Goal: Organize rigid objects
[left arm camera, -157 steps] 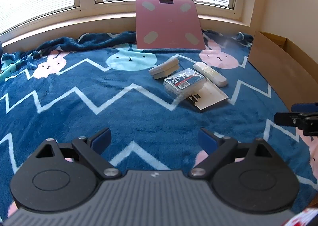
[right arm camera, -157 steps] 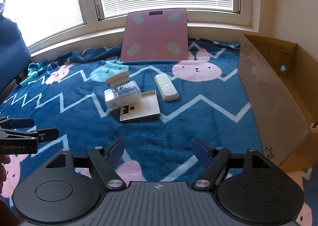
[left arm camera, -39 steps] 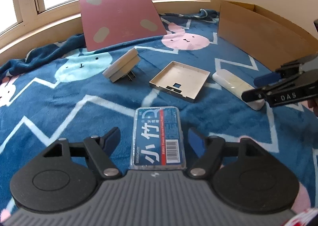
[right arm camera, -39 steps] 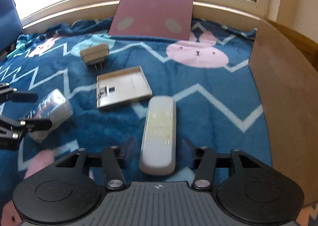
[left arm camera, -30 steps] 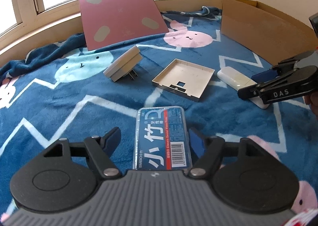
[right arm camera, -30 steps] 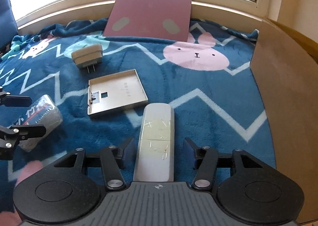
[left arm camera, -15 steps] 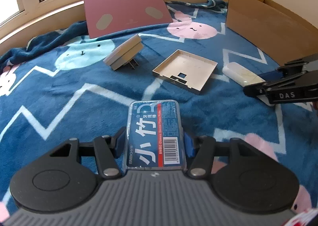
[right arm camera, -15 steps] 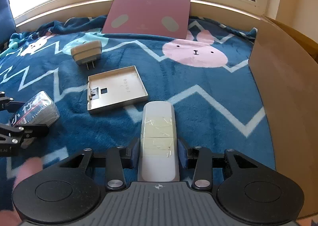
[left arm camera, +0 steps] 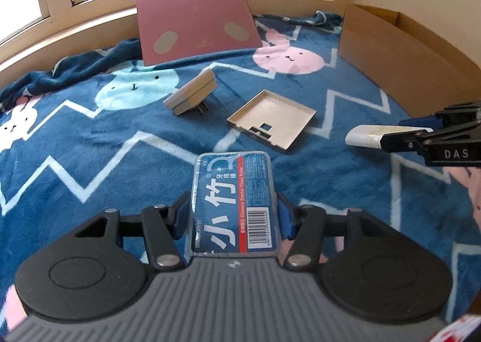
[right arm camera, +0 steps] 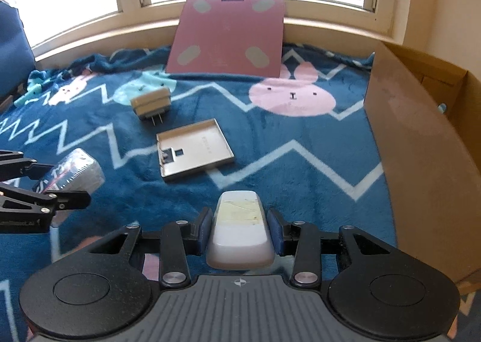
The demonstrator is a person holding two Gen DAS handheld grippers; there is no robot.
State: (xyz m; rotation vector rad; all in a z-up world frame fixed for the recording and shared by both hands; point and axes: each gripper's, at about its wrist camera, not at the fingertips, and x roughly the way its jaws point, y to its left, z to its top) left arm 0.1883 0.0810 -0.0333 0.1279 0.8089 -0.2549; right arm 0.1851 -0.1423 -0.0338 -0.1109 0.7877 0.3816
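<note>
While both tools are lifted over the blue bunny-print blanket (left arm camera: 90, 137), each one carries an item. Left tool (left arm camera: 234, 215): its blue pads are pressed against the two long sides of a clear floss pick box (left arm camera: 234, 200) with a blue and red label, so the box is pinched lengthwise, label up. Right tool (right arm camera: 240, 229): its pads clamp the sides of a white remote-like case (right arm camera: 240, 230), which points forward; the left view shows the same case (left arm camera: 365, 135) projecting from that tool at the right edge.

Beyond the held items, a beige square cover plate (right arm camera: 194, 149) lies hollow side up on the blanket, between the two tools. Just behind it, apart from it, a beige plug adapter (right arm camera: 151, 103) rests with its prongs toward the camera.

To the right, an open cardboard box (right arm camera: 421, 143) stands on the blanket edge. Farthest back, a pink bathroom scale (right arm camera: 228, 35) leans tilted against the wall below the window sill (right arm camera: 90, 29).
</note>
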